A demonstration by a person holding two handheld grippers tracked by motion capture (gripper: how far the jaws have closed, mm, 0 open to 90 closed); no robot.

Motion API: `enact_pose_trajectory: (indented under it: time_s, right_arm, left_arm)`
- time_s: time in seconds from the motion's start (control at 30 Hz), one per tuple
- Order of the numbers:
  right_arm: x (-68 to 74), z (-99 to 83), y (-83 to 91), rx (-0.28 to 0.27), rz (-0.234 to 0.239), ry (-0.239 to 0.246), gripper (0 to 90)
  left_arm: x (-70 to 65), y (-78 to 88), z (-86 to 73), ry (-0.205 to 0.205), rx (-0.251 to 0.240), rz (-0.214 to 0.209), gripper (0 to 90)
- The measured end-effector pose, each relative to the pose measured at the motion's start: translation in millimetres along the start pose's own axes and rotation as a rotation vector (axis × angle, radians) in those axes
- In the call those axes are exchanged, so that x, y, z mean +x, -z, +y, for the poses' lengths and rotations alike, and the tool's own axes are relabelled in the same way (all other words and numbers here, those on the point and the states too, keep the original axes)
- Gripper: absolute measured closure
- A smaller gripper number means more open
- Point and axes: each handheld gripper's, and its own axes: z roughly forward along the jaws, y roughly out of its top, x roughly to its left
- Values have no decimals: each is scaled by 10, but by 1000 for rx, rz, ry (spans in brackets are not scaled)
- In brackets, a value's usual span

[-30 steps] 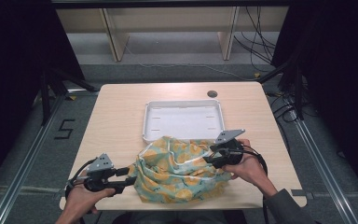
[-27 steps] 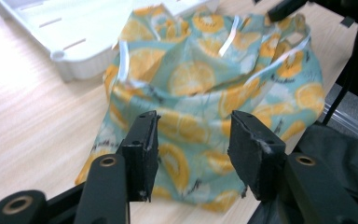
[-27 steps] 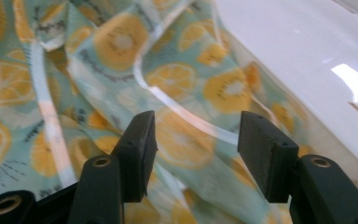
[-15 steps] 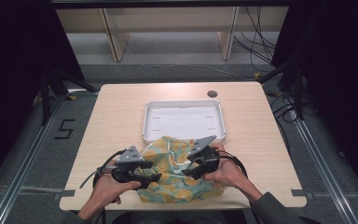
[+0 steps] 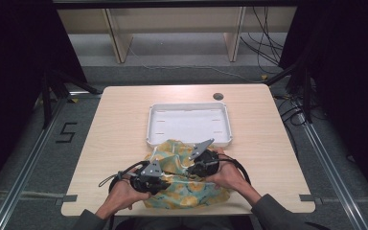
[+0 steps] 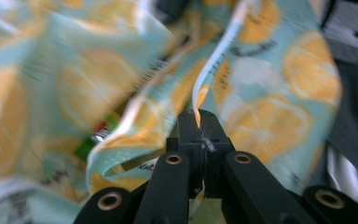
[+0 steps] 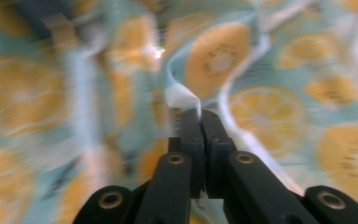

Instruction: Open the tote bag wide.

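A teal cloth [image 5: 196, 194] printed with orange citrus slices lies crumpled near the table's front edge. My left gripper [image 5: 169, 182] comes in over the cloth's left part. In the left gripper view its jaws [image 6: 198, 116] have just been closing and are now shut on a raised fold of the cloth [image 6: 261, 126]. My right gripper [image 5: 188, 170] lies over the cloth's middle, facing the left one. Its jaws [image 7: 199, 114] have also just been closing and now pinch a pale fold of the cloth [image 7: 214, 56].
A white shallow tray [image 5: 149, 127] sits empty just behind the cloth, and the cloth's far edge touches its front rim. The wooden table [image 5: 120, 129] has bare room at both sides. A small dark round hole [image 5: 218, 96] is near the back edge.
Both hands moved inward from the cloth's left and right edges toward its middle. The cloth is bunched narrower. Both pairs of jaws went from open to shut on folds.
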Motion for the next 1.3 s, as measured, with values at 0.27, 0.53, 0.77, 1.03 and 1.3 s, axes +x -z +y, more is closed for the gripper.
enact_pose_trajectory:
  time_s: [0.27, 0.53, 0.77, 1.03, 1.3]
  right_arm:
    - [-408, 17, -3, -17, -185, -65, 900]
    - [-452, 27, -136, 37, -215, -40, 900]
    - [-354, 51, 84, -44, -216, -90, 679]
    - [-166, 77, 170, -64, -90, -35, 747]
    - [-188, 4, -86, 27, -5, -19, 808]
  left_arm:
    - [-233, -18, -185, -37, 58, -55, 892]
    - [-196, -87, -235, 3, 76, -48, 877]
    - [-156, 202, -124, 153, -131, -13, 626]
    - [-51, 156, 64, 221, -221, 62, 761]
    - [-61, -209, 48, 279, -118, 51, 851]
